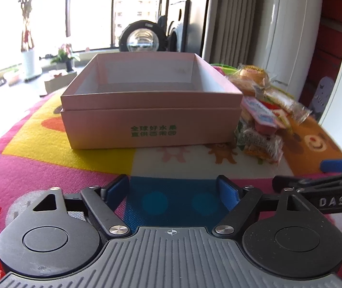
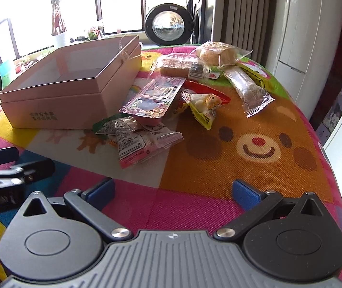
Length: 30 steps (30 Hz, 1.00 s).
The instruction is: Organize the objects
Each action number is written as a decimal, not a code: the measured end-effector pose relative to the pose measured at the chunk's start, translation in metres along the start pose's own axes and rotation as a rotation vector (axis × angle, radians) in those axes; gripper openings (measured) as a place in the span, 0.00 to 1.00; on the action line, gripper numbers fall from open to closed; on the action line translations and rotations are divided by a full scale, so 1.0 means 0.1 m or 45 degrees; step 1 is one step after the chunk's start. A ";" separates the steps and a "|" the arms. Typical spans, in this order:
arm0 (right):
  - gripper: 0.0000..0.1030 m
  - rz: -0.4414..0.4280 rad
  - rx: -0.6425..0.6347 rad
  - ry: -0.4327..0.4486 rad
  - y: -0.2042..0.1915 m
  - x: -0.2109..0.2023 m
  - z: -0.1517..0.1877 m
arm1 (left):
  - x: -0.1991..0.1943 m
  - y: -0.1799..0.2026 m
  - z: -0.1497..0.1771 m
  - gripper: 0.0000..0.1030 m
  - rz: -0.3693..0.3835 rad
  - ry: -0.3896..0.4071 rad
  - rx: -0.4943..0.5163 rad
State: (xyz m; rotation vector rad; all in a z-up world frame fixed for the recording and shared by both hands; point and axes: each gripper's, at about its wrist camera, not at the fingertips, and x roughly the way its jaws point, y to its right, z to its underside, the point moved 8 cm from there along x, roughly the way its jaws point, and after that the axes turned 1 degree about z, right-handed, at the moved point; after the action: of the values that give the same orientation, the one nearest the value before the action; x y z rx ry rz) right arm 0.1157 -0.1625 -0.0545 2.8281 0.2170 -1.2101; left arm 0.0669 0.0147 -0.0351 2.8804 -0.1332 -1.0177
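Wrappers (image 2: 142, 141) look slippery; both tongs, left (image 1: 173, 189) and right (image 2: 173, 192), gape empty, so pinching crinkly film beside the pink box (image 2: 75, 88) may slip.

Open pink box (image 1: 150, 110) beside heaped snack packets (image 2: 168, 105).

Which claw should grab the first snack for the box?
Right. The right claw is open and faces the snack pile directly; the left claw faces the pink box, with snacks off to its side.
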 end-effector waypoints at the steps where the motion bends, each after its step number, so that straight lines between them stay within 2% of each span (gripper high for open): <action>1: 1.00 0.002 0.004 -0.012 0.00 0.00 -0.01 | -0.04 -0.04 -0.06 0.74 0.029 0.004 -0.031; 3: 1.00 0.005 0.014 -0.036 0.00 0.01 -0.02 | -0.19 -0.14 -0.24 0.72 0.041 0.087 -0.049; 6: 1.00 0.003 0.012 -0.063 0.00 0.03 -0.04 | -0.41 -0.36 -0.64 0.72 -0.007 0.258 -0.053; 9: 1.00 0.006 0.010 -0.062 -0.01 0.03 -0.03 | -0.37 -0.65 -0.97 0.72 -0.084 0.339 -0.059; 12: 1.00 0.014 0.015 -0.041 -0.01 0.02 -0.03 | -0.05 -0.96 -1.09 0.70 -0.198 0.276 -0.065; 14: 1.00 0.018 0.016 -0.027 -0.01 0.02 -0.03 | 0.20 -1.09 -1.06 0.62 -0.232 0.218 -0.060; 19: 1.00 0.015 0.031 0.000 0.00 0.00 -0.10 | 0.55 -1.18 -0.95 0.45 -0.165 0.114 -0.097; 21: 1.00 0.028 0.034 0.078 0.02 -0.11 -0.25 | 0.61 -1.16 -0.91 0.35 -0.142 0.120 -0.113; 22: 1.00 0.048 0.025 0.123 0.04 -0.17 -0.36 | 0.63 -1.15 -0.91 0.26 -0.133 0.131 -0.126; 25: 1.00 0.122 -0.006 0.234 0.14 -0.32 -0.76 | 0.63 -1.25 -0.90 0.15 -0.142 0.166 -0.188; 28: 1.00 0.142 0.021 0.234 0.31 -0.28 -1.11 | 0.61 -1.31 -0.91 0.14 -0.115 0.209 -0.248; 30: 1.00 0.176 0.016 0.234 0.40 -0.16 -1.34 | 0.58 -1.29 -0.93 0.13 -0.118 0.215 -0.237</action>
State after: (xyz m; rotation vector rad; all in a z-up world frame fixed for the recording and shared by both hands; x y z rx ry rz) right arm 0.2063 -0.1891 0.0493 2.9097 0.0205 -0.9293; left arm 0.1774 0.1407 -0.0130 2.8065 0.1020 -0.7499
